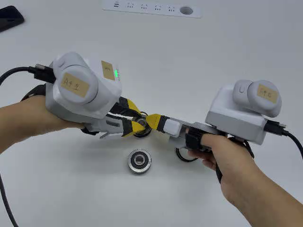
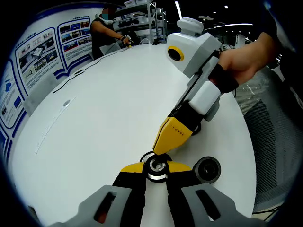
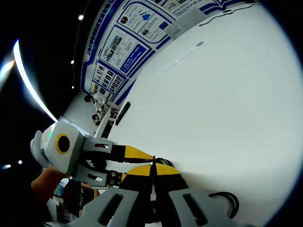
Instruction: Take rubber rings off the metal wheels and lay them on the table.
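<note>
We saw, in the head view, two hand-held grippers meeting nose to nose just below the middle of the frame, above a white table (image 1: 199, 61). The left gripper (image 1: 135, 124) came in from the left of the frame, held in the person's left hand (image 1: 33, 118), and the right gripper (image 1: 152, 121) came in from the right, held in the right hand (image 1: 232, 156). In the left gripper view, at bottom centre, we saw that gripper's yellow-tipped jaws clamped on either side of a held metal wheel (image 2: 157, 169), its silver hub facing the camera, while the right gripper's yellow tip reached down from the upper right and touched the wheel's top edge. In the right gripper view, its own jaws rose at bottom centre pressed together, with just a thin seam between them; we could not tell whether any rubber was pinched there. A second metal wheel (image 1: 139, 161) lay flat on the table just below the two grippers in the head view, apart from both. A loose rubber ring (image 1: 182, 156) lay on the table right of that wheel, partly hidden under the right hand. At the top edge of the frame we saw a white power strip (image 1: 151, 8), and in the upper left corner a flat black object (image 1: 9, 18).
</note>
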`<state>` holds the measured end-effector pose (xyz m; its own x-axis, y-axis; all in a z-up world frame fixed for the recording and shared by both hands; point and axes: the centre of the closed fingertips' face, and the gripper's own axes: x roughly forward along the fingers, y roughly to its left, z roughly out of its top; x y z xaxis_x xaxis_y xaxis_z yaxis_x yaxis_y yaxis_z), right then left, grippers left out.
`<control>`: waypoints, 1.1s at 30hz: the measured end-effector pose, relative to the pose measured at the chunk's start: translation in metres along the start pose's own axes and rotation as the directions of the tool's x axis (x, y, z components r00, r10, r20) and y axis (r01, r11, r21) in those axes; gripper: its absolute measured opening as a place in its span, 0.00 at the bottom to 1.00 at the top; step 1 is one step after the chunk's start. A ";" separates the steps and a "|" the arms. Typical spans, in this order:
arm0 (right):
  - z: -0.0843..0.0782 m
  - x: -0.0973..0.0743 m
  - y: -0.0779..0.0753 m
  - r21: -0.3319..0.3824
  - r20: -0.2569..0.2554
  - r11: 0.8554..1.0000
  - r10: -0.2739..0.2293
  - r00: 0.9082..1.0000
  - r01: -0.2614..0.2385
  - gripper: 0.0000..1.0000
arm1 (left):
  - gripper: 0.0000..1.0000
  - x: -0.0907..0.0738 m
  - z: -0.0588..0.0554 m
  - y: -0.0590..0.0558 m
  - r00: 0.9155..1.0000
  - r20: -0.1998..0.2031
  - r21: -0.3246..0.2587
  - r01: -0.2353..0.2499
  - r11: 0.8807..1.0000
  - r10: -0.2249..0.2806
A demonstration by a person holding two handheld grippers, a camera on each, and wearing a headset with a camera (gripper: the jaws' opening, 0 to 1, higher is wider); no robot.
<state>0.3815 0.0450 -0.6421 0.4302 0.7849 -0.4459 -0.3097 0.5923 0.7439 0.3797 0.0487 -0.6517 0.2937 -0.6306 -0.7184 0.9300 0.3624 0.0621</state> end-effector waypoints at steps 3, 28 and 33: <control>0.000 -0.001 0.002 0.005 0.002 1.000 0.000 1.000 0.000 0.02 | 0.16 -0.001 0.001 -0.001 1.000 -0.008 0.012 -0.006 1.000 0.006; 0.013 -0.023 0.010 0.074 0.049 0.996 0.050 0.998 -0.053 0.02 | 0.24 -0.045 0.001 0.024 0.988 0.064 -0.112 -0.134 0.985 0.141; 0.018 -0.043 -0.010 0.106 0.085 0.994 0.005 0.996 -0.014 0.02 | 0.24 -0.045 0.003 0.024 0.987 0.070 -0.109 -0.135 0.985 0.143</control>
<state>0.3817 0.0023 -0.6213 0.4988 0.7696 -0.3985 -0.2237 0.5586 0.7987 0.3892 0.0836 -0.6153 0.4380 -0.6188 -0.6521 0.8524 0.5163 0.0826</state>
